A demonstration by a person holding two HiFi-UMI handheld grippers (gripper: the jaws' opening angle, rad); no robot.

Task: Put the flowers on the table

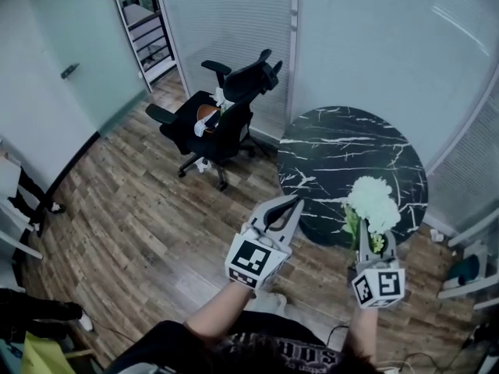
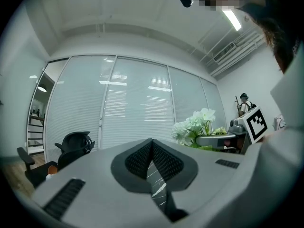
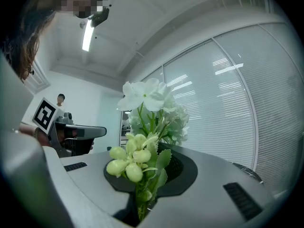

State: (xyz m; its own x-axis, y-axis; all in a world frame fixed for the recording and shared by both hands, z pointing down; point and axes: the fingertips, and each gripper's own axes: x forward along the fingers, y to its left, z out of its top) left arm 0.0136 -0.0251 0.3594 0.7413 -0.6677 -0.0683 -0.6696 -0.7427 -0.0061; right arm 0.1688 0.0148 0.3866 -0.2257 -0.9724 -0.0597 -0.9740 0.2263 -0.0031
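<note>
A bunch of white flowers (image 1: 374, 201) with green buds stands upright in my right gripper (image 1: 365, 244), whose jaws are shut on the stems. In the right gripper view the stems rise from between the jaws of this gripper (image 3: 149, 167), and the white blooms (image 3: 151, 99) sit above pale green buds. The bunch hangs over the near edge of the round black marble table (image 1: 343, 150). My left gripper (image 1: 292, 202) is beside it to the left, shut and holding nothing, its tips at the table's near left rim. The flowers (image 2: 194, 125) also show in the left gripper view.
A black office chair (image 1: 222, 115) stands on the wood floor left of the table. Glass walls with blinds run behind the table and chair. White furniture (image 1: 468, 275) stands at the right edge, and a doorway with shelves (image 1: 144, 29) opens at the far left.
</note>
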